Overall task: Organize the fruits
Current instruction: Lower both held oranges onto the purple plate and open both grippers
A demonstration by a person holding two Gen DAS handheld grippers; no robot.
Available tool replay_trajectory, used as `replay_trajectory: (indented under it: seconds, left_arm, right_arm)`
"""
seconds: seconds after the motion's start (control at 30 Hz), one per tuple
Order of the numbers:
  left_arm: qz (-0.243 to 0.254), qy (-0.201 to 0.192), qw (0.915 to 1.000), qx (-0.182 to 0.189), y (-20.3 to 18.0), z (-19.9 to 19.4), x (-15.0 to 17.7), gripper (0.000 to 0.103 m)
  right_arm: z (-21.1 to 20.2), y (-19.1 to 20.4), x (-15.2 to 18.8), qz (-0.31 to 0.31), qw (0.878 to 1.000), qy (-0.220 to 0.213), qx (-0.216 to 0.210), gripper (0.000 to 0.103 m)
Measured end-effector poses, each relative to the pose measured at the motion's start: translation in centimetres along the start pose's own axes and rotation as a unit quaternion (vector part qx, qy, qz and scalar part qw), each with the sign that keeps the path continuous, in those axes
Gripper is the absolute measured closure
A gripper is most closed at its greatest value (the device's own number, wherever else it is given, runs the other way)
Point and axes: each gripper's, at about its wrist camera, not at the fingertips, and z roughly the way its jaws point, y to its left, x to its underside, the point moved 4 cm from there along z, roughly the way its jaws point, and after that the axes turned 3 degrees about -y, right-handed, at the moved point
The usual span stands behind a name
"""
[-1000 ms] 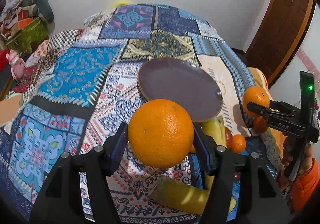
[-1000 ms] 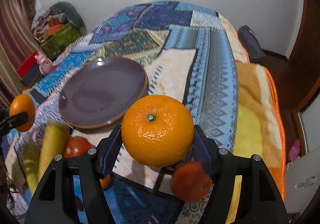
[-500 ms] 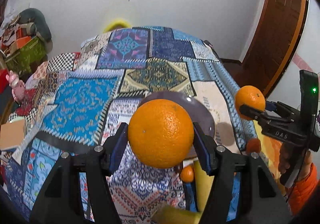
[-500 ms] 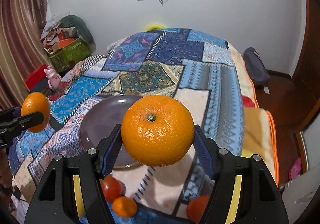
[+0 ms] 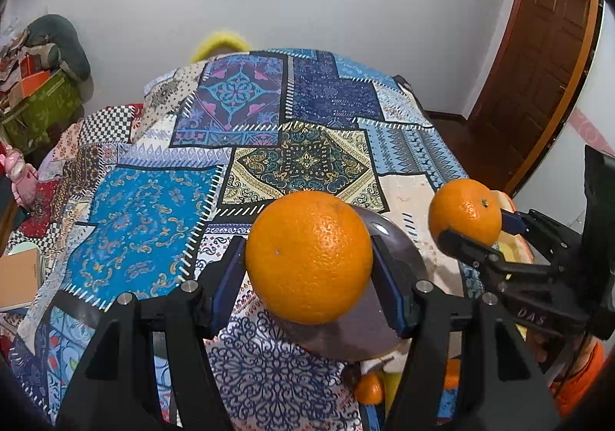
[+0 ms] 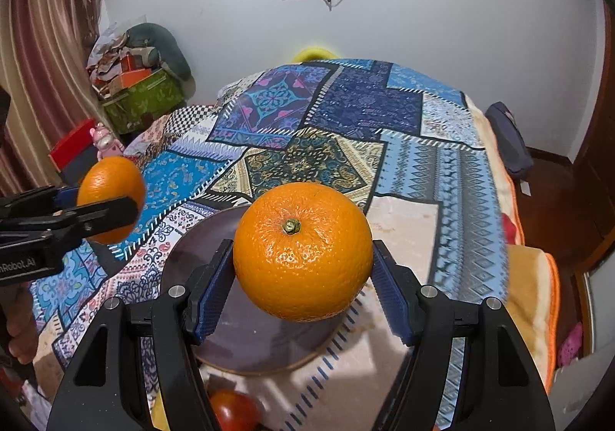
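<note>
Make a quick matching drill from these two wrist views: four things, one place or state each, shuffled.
Things:
1. round orange with green stem stub
2. round orange with no stem showing
3. dark purple round plate
4. red tomato

Places or states:
A. lies flat on the patchwork bedspread
B. clamped in the left gripper
C. at the bottom edge, nearer the camera than the plate
D. clamped in the right gripper

Pairs: 1-D, 2-B, 3-A, 4-C
</note>
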Motion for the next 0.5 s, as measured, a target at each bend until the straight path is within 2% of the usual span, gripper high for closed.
replay_trajectory:
  seconds: [0.5]
  left_arm:
    - [0.012,0.062,0.998,0.001,0.2,7.0,1.3,0.041]
  right_arm:
    - [6.1,0.5,2.4,-0.013,0.998,0.069,-0.003,0.037]
